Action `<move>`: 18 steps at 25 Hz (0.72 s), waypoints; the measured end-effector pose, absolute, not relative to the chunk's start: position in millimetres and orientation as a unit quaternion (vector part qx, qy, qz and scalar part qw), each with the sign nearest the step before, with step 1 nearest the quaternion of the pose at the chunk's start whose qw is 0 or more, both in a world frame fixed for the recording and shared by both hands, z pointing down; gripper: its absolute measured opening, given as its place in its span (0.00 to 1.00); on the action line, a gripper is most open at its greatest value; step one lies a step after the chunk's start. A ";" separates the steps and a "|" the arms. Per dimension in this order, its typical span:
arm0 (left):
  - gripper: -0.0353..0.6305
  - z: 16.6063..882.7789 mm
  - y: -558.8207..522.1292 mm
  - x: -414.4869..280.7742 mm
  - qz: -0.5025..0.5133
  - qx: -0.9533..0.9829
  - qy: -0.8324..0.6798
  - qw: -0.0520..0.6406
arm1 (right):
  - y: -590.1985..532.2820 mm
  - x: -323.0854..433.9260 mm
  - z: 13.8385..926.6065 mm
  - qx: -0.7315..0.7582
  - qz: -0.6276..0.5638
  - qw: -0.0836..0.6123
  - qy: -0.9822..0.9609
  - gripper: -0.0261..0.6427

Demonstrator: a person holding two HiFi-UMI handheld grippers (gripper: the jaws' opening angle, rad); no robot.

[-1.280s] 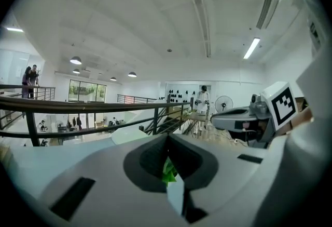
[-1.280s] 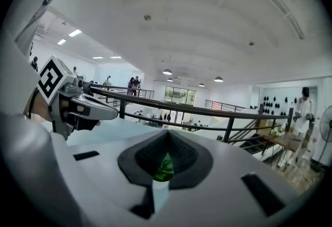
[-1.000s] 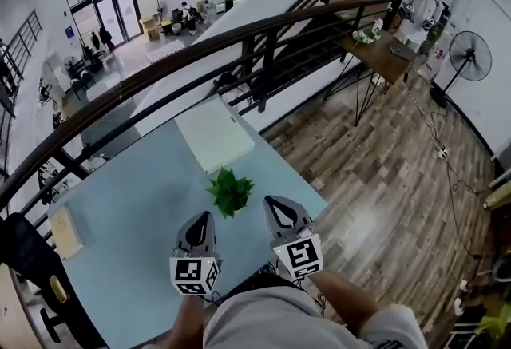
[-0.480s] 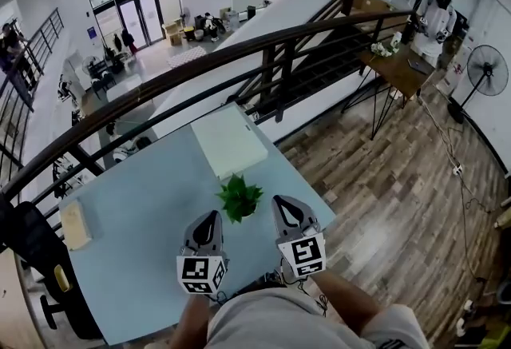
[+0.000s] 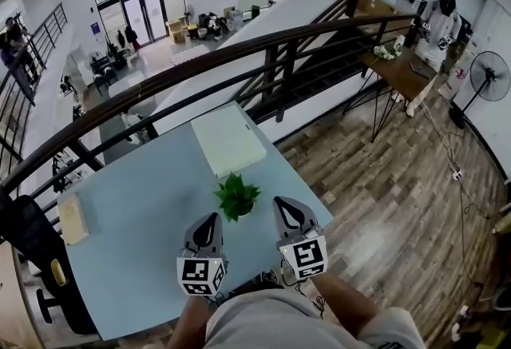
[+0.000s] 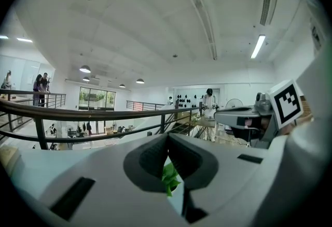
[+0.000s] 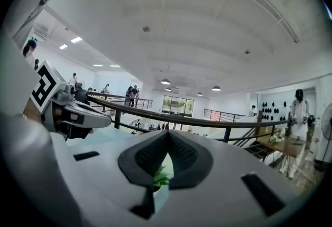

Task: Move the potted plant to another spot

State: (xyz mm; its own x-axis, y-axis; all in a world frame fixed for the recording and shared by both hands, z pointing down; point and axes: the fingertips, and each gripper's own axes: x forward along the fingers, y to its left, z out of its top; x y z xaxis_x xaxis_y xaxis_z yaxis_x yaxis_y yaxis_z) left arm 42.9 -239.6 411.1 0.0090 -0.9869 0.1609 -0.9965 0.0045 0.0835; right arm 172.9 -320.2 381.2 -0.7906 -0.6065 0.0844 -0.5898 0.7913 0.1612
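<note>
Your left gripper (image 5: 209,219) and right gripper (image 5: 280,203), jaws pressed together on nothing, sit either side of the potted plant (image 5: 236,197), which stands on the blue table (image 5: 128,220) just ahead of their tips.

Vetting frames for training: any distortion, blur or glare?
Head view: fisheye bows the railing, potted plant sharp, light even. Left gripper view: black circular vignette, ceiling light strip blown out. Right gripper view: same vignette, potted plant only a sliver between the jaws.
</note>
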 end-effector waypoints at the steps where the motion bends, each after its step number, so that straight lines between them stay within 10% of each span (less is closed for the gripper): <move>1: 0.07 411.9 -239.2 43.6 0.027 0.705 -0.704 0.087 | -320.2 173.7 381.3 0.316 -0.064 0.067 -0.944 0.04; 18: 0.07 417.2 -236.5 56.9 0.020 0.694 -0.713 0.099 | -327.0 193.6 385.9 0.320 -0.044 0.065 -0.944 0.04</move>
State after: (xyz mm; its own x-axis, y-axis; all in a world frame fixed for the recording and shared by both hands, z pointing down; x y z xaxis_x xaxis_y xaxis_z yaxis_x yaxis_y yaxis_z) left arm 56.9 -236.5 417.2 -0.0175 -0.9856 0.1681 -0.9934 0.0363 0.1089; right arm 193.6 -327.0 385.9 -0.7867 -0.6101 0.0948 -0.5985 0.7912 0.1257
